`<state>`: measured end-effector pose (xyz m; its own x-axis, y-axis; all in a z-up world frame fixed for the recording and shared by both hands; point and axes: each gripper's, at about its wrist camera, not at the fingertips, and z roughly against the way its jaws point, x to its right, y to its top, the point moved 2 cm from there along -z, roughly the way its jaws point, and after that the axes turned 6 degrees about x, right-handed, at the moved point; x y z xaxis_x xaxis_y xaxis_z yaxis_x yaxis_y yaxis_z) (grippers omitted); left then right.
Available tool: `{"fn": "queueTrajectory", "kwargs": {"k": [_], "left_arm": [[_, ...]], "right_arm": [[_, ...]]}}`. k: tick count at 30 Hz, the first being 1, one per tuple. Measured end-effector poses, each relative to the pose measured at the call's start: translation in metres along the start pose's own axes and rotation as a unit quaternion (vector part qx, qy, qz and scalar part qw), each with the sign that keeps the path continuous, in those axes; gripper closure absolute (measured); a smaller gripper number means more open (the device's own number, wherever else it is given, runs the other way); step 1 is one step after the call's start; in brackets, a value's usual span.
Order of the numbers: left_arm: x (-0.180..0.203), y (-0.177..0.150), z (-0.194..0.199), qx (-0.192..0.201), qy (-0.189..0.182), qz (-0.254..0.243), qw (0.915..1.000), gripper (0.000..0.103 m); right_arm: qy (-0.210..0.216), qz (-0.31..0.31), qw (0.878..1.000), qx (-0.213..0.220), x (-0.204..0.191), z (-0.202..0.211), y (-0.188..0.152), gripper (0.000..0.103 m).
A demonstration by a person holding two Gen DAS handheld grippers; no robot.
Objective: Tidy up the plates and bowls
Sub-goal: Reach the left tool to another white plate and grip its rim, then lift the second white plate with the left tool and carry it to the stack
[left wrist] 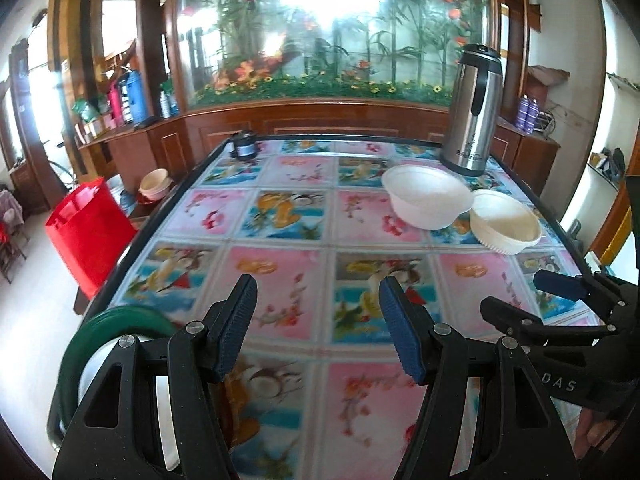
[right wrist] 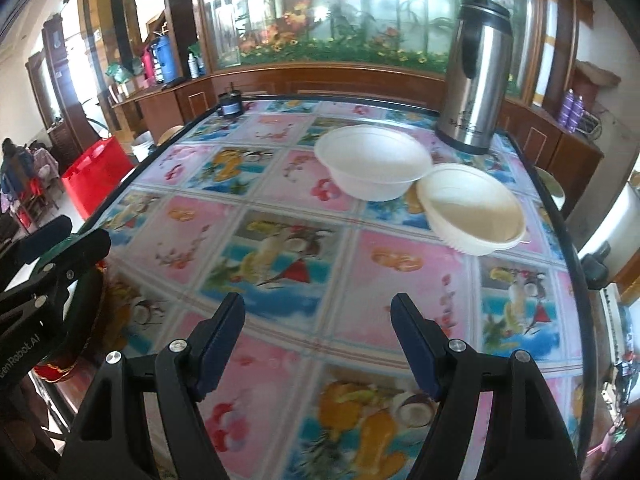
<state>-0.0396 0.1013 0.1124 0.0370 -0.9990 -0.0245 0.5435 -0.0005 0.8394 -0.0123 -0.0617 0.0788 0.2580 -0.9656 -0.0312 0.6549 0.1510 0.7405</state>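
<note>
Far across the surface (right wrist: 280, 240) sit two white bowls (right wrist: 374, 162), rims touching, while our left claw (left wrist: 318, 330) and right claw (right wrist: 318, 346) hang released and empty, so grabbing one bowl could bump the other.

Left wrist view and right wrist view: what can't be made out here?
- Green-rimmed plate, left wrist view: mostly hidden behind the left gripper.
- Red dish, right wrist view: covered by the left gripper.
- Steel flask lettering: too blurred.
- Tablecloth pictures: motion-blurred.

Bright glare, soft blur (fisheye-warped edges)
</note>
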Motion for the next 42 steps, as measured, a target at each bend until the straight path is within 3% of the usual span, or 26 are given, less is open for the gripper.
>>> {"fn": "queueTrajectory", "kwargs": {"k": [11, 17, 26, 32, 37, 39, 42], "left_arm": [[0.047, 0.026, -0.056, -0.037, -0.034, -0.008, 0.9987, 0.039], [0.061, 0.045, -0.100, -0.073, -0.044, 0.000, 0.9964, 0.039], [0.073, 0.068, -0.170, -0.110, -0.040, 0.013, 0.9930, 0.039], [0.078, 0.075, -0.206, -0.124, -0.035, 0.021, 0.9914, 0.039], [0.080, 0.078, -0.226, -0.134, -0.038, 0.034, 0.9897, 0.039], [0.083, 0.075, -0.233, -0.142, -0.037, 0.031, 0.9887, 0.039], [0.084, 0.069, -0.242, -0.155, -0.038, 0.034, 0.9866, 0.039]], "right_arm": [[-0.027, -0.028, 0.999, -0.016, 0.064, -0.018, 0.011, 0.027], [-0.014, -0.031, 0.999, -0.015, 0.082, -0.034, 0.036, 0.027], [0.004, -0.028, 1.000, -0.012, 0.109, -0.091, 0.088, 0.027], [0.003, -0.024, 0.999, -0.043, 0.122, -0.140, 0.104, 0.028], [0.010, -0.010, 0.999, -0.047, 0.124, -0.160, 0.121, 0.033], [0.011, -0.005, 0.999, -0.052, 0.124, -0.167, 0.126, 0.041], [0.008, 0.004, 0.998, -0.067, 0.126, -0.181, 0.129, 0.045]]}}
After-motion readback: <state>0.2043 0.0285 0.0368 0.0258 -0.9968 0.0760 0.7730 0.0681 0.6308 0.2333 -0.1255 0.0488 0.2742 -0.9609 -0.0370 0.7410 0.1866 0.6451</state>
